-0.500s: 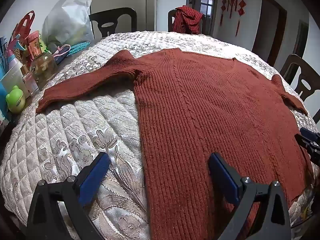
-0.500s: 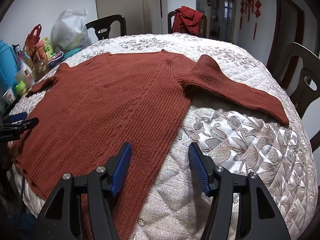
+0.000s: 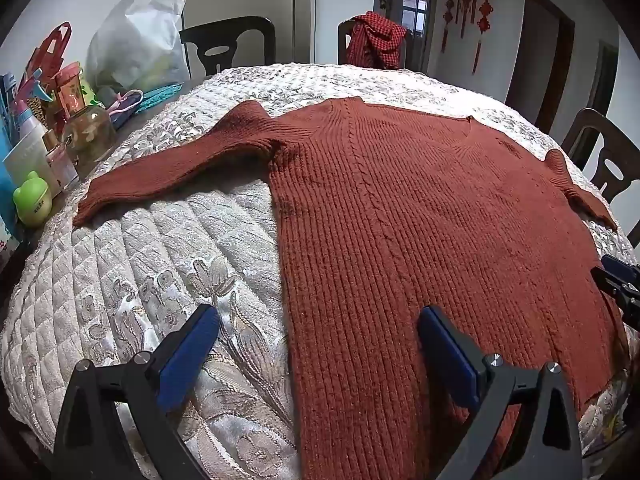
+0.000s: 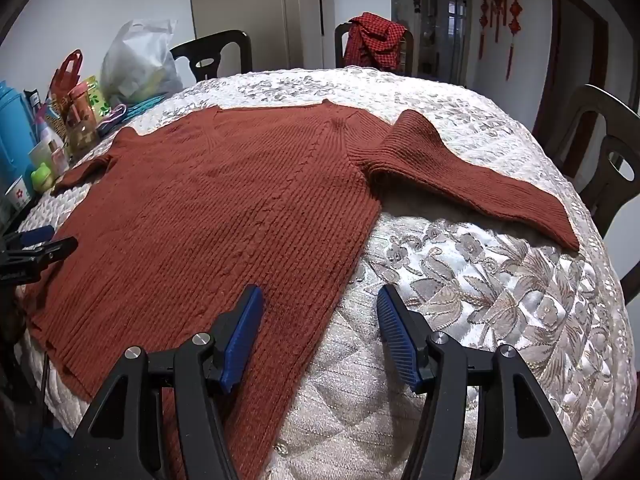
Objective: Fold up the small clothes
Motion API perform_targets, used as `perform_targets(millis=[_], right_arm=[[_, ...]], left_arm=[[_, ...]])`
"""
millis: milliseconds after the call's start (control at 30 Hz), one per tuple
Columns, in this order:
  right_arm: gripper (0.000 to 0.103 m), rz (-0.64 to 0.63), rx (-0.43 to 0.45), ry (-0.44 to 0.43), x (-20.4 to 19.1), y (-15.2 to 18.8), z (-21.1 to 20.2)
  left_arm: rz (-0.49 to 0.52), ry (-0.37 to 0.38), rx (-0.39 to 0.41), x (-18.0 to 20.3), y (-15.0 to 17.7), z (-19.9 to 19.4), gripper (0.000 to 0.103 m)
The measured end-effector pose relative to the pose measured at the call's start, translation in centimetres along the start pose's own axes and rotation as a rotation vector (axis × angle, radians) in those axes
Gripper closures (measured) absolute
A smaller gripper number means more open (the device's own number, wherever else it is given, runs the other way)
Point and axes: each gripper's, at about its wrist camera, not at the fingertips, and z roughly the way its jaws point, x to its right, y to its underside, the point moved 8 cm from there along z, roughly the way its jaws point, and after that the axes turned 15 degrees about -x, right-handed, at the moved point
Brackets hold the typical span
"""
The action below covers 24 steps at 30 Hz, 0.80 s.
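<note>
A rust-red ribbed knit sweater lies flat and spread out on the quilted table, both sleeves out to the sides; it also shows in the right wrist view. My left gripper is open and empty, hovering over the sweater's lower left edge near the hem. My right gripper is open and empty, hovering over the sweater's lower right edge. The left sleeve reaches toward the clutter. The right sleeve lies on bare quilt.
The round table has a floral quilted cover. Bottles, a jar, a green toy and a white plastic bag crowd the left side. Dark chairs ring the table; one holds a red checked cloth.
Nothing has visibly changed beyond a very slight camera shift; both grippers stay open over the hem.
</note>
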Motion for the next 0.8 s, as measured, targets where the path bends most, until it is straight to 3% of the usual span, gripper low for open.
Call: perform_targets(millis=[800], right_arm=[[0.043,0.000,0.003,0.000,0.02,0.01,-0.02]], left_arm=[[0.000,-0.002,0.004,-0.13,0.04,0.09,0.001]])
